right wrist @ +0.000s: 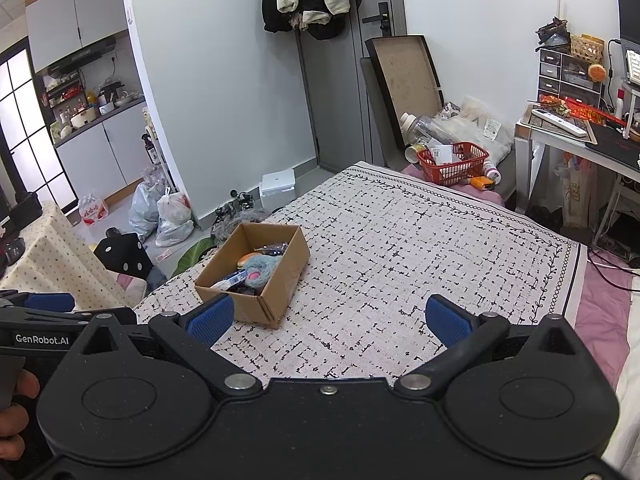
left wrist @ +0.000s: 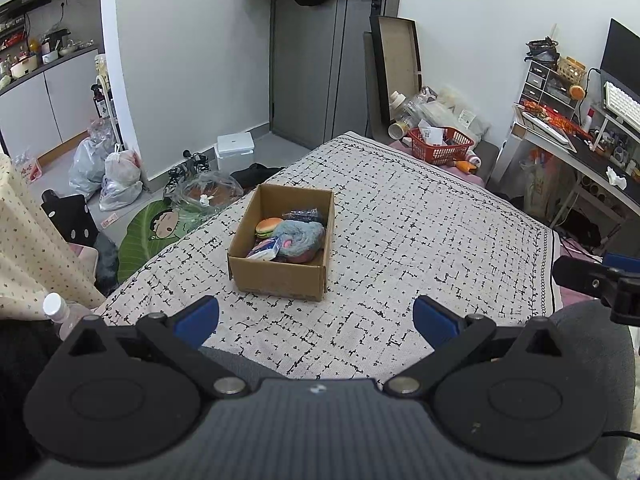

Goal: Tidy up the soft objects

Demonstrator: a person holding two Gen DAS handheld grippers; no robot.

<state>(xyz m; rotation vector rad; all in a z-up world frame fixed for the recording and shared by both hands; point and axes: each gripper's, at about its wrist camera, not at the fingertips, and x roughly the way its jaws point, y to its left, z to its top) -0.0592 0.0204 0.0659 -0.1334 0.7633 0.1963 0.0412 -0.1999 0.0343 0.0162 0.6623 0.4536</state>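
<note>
**Both grippers held wide over the bed, box of soft things ahead**

Nearest to us are our own tools: our left gripper (left wrist: 316, 320) hangs low over the patterned bedspread (left wrist: 420, 240) with its blue pads (left wrist: 198, 320) spread far apart and nothing between them. Our right gripper (right wrist: 328, 322) does the same in its own view, blue pads (right wrist: 448, 322) wide and empty, above the same bedspread (right wrist: 420, 248). At the far right of the left wrist view we see the black tip of the right gripper (left wrist: 600, 276), and at the left edge of the right wrist view the side of the left gripper (right wrist: 44, 312).

Ahead of both sits the cardboard box (left wrist: 280, 280), open at the top and resting flat on the bedspread toward its left edge. In it we see a plush burger (left wrist: 269, 227) at the left, a fluffy blue-grey soft toy (left wrist: 302, 236) with a pink patch beside it, a white and blue packet (left wrist: 266, 250) at the front, and something dark and crinkled (left wrist: 302, 214) at the back. From the right wrist view the box (right wrist: 264, 300) lies ahead and to the left, with the blue-grey toy (right wrist: 262, 266) on top.

Farther out, a red basket (left wrist: 440, 146) stands past the far edge of the bedspread. Plastic bags (left wrist: 116, 178) lie on the floor at the left, and a desk (left wrist: 580, 148) stands at the right.
</note>
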